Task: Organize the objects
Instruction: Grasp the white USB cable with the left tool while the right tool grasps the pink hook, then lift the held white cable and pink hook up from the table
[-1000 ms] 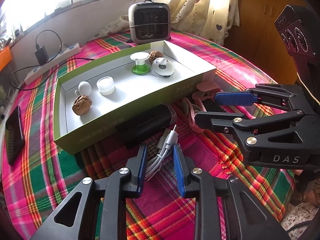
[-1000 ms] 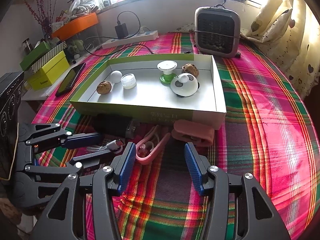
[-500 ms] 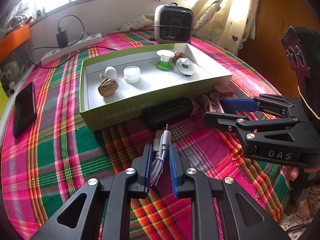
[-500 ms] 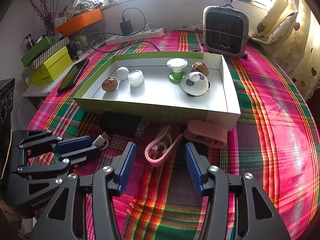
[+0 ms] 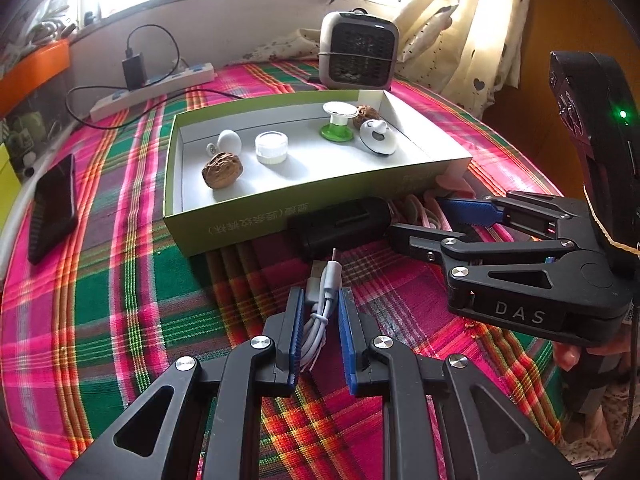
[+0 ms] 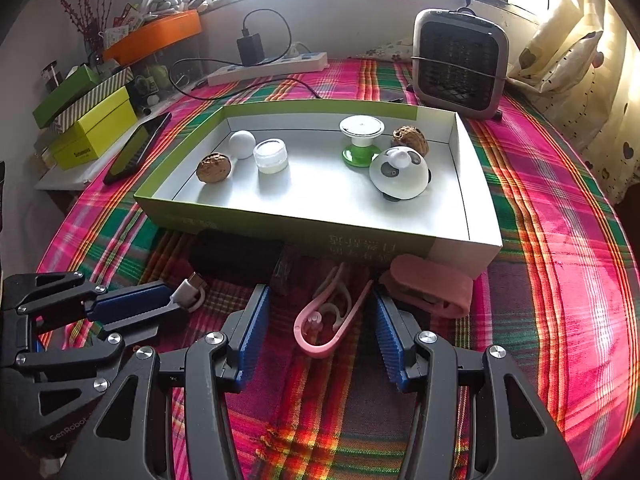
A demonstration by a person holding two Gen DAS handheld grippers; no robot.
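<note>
L gripper [image 5: 319,330]: fingers pinching white cable bundle [image 5: 320,312] mid-coil, plugs poking fwd, near front counter edge. Light, floppy; grip on banded middle looks right. R gripper [image 6: 318,330]: fingers spread either side of pink clip [image 6: 326,320], not touching. Thin, springy, prob slippery; take across both arms. Beyond: green tray [image 6: 280,222], mid-counter.

Left gripper [image 5: 322,308] reaches forward low over the cloth, its blue-padded jaws drawn in close, pinching a bundled white cable [image 5: 320,312] between them, plug ends poking out past the tips. Right gripper [image 6: 318,320] sits alongside on the right, jaws spread wide and holding nothing, pointed the same way. In the left wrist view its body appears side-on, fingertips of the person's right hand [image 5: 568,356] curled under it.
</note>
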